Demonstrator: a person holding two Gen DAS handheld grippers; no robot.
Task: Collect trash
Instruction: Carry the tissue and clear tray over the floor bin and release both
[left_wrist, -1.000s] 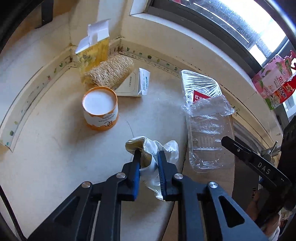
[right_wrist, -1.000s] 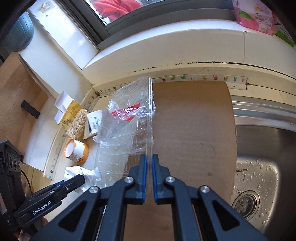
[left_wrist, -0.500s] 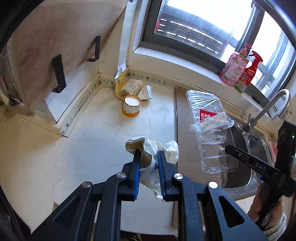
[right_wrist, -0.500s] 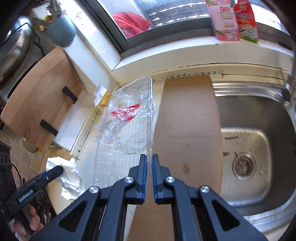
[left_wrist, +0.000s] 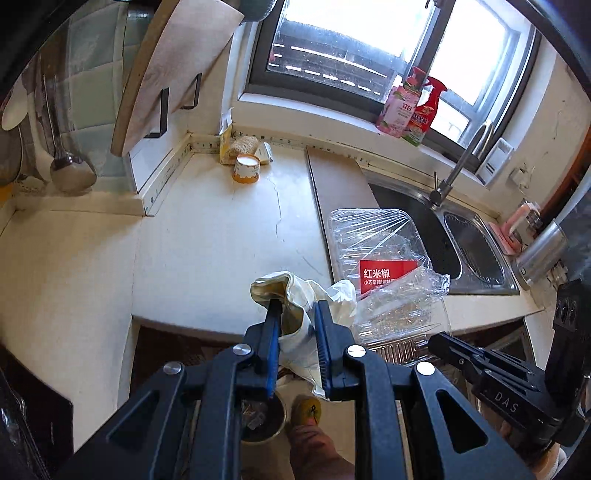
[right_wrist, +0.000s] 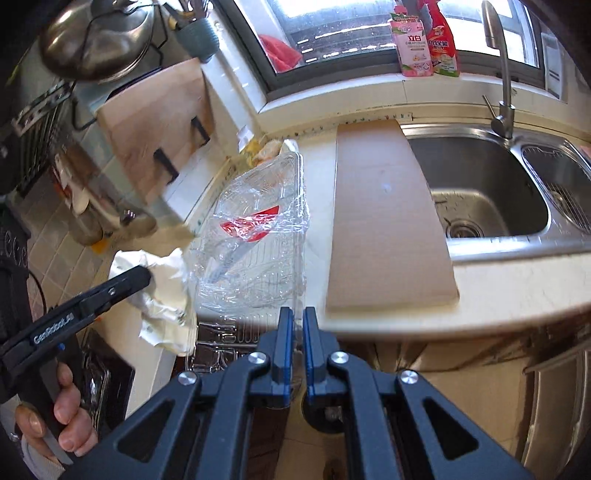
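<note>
Nearest you, below the counter (left_wrist: 207, 236) edge, a steel bowl (left_wrist: 264, 421) holding scraps sits on the floor beside a yellow shoe (left_wrist: 307, 410), right under your left gripper (left_wrist: 295, 325). That gripper's fingers (left_wrist: 272, 332) are clamped on a crumpled cream-white wrapper (left_wrist: 295, 314), which hangs in the air just off the counter's front edge. Your right gripper (right_wrist: 298, 332) has its fingers (right_wrist: 284, 339) pinched together on the near rim of a clear plastic tray (right_wrist: 258, 236) with loose cling film and a red label; the tray tilts up from the fingers, its near end past the counter edge and its far end over the counter. The wrapper sits just to the left of the tray, nearly touching its film.

Beyond the counter edge, to the right of the tray, a wooden board (right_wrist: 384, 221) lies flat, reaching from the front edge back to the wall. Right of the board the steel sink (right_wrist: 487, 192) drops away, with its faucet (right_wrist: 502, 66) at the back. The stretch of counter left of the tray is bare and open.

Further back, in the corner, stand an orange paper tub (left_wrist: 246, 169), a loofah (left_wrist: 243, 144) and a yellow carton (left_wrist: 225, 142), well apart from the tray. A cutting board (left_wrist: 173, 70) leans in its rack on the left wall. On the windowsill stand a pink refill pouch (right_wrist: 413, 44) and a red spray bottle (right_wrist: 441, 40).
</note>
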